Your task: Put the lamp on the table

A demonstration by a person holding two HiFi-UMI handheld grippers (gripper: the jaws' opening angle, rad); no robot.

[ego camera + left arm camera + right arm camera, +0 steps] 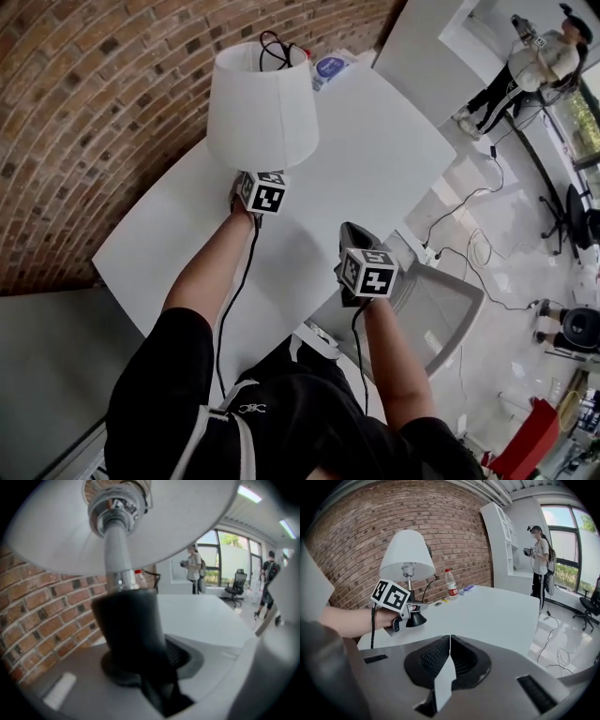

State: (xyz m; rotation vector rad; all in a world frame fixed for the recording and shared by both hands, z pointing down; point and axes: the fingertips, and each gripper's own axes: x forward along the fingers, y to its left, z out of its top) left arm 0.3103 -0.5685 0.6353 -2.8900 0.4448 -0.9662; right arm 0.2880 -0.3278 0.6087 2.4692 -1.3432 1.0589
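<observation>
The left arm reaches straight out over the white bench [375, 159]. Its left gripper [411, 610] is clamped on the black base of the lamp [262, 103], which stands upright on the bench near the brick wall [94, 94]. The right arm is bent, holding the right gripper [354, 234] at the bench's near edge, jaws closed together and empty. Only the right gripper view shows a water bottle [451, 583] beyond the lamp. The left gripper view alone shows the shade [187, 527] from below and its metal stem [115, 550].

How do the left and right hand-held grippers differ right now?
The left hand-held gripper is clamped on the lamp at its black base; the right hand-held gripper has its jaws together on nothing. The left one reaches in under the shade over the table; the right one hangs back near the table's edge. Both carry a marker cube.
</observation>
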